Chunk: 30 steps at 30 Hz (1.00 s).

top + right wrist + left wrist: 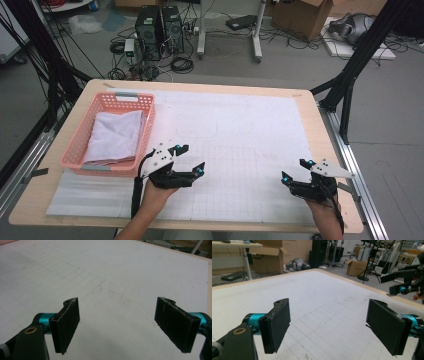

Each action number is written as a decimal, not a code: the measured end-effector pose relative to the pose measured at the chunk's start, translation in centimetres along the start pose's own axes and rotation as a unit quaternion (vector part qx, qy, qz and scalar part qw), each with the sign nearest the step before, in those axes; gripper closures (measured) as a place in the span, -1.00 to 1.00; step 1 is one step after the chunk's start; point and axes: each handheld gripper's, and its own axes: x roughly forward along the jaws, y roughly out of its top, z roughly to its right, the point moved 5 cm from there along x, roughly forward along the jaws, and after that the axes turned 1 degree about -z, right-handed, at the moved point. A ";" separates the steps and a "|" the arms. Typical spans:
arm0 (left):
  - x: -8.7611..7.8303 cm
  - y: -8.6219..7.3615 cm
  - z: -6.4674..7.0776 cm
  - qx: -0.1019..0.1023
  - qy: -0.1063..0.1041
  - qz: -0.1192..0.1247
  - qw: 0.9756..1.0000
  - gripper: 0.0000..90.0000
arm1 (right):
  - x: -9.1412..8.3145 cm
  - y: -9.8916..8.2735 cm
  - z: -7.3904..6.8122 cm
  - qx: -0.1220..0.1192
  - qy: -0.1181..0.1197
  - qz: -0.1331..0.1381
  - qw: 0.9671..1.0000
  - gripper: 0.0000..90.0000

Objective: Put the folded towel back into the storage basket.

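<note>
While both grippers wait with jaws apart and nothing in them, the folded white cloth (114,136) lies in the pink basket (145,102) at about eleven o'clock from the left gripper (191,160), with the right gripper (295,170) far off.

High overview, claw cameras skimming table (235,125)

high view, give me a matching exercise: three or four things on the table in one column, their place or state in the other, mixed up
Things:
1. basket
2. folded cloth
3. left tool
4. right tool

Place or state:
A. open and empty, near the table's right edge
B. lying inside the basket
C. pink, at the table's left side
D. open and empty, just right of the basket

Pairs: 1-C, 2-B, 3-D, 4-A
</note>
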 end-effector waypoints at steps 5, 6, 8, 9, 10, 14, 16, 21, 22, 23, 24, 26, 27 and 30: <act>0.4 -1.2 -0.1 -0.009 0.002 -0.014 1.000 -0.56 | 0.0 0.0 -0.1 0.001 0.001 0.000 1.000 -0.57; 0.5 -1.3 -0.1 -0.009 0.002 -0.016 1.000 -0.56 | 0.0 0.0 -0.1 -0.001 0.002 -0.001 1.000 -0.57; 0.5 -1.4 -0.1 -0.010 0.002 -0.018 1.000 -0.56 | 0.1 0.0 -0.1 -0.002 0.001 -0.001 1.000 -0.57; 0.5 -1.5 -0.2 -0.007 0.003 -0.018 1.000 -0.56 | 0.1 0.0 -0.1 -0.002 0.001 -0.001 1.000 -0.58; 0.4 -1.5 -0.2 -0.008 0.005 -0.019 1.000 -0.56 | 0.1 0.0 -0.1 -0.003 0.001 -0.002 1.000 -0.57; 0.2 -1.6 -0.4 -0.013 0.007 -0.019 1.000 -0.56 | 0.1 0.0 -0.3 -0.005 0.002 0.000 1.000 -0.57; 0.2 -1.6 -0.5 -0.015 0.008 -0.020 1.000 -0.56 | 0.1 0.0 -0.3 -0.004 0.002 0.000 1.000 -0.57; 0.2 -1.7 -0.6 -0.018 0.009 -0.020 1.000 -0.56 | 0.2 0.0 -0.3 -0.004 0.003 -0.001 1.000 -0.57; 0.2 -1.7 -0.7 -0.018 0.008 -0.021 1.000 -0.56 | 0.2 0.0 -0.3 -0.003 0.003 -0.002 1.000 -0.57; 0.2 -1.8 -0.7 -0.017 0.006 -0.020 1.000 -0.56 | 0.2 0.0 -0.3 -0.003 0.003 -0.002 1.000 -0.57; 0.2 -1.8 -0.7 -0.019 0.006 -0.019 1.000 -0.56 | 0.2 0.0 -0.2 -0.003 0.003 -0.001 1.000 -0.57; 0.2 -1.8 -0.8 -0.021 0.005 -0.019 1.000 -0.56 | 0.2 0.0 -0.2 -0.003 0.003 -0.001 1.000 -0.58; 0.2 -1.9 -0.8 -0.021 0.005 -0.020 1.000 -0.56 | 0.2 0.0 -0.2 -0.002 0.003 -0.001 1.000 -0.57; 0.2 -1.9 -0.9 -0.023 0.005 -0.021 1.000 -0.56 | 0.2 0.0 -0.3 0.000 0.004 -0.002 1.000 -0.57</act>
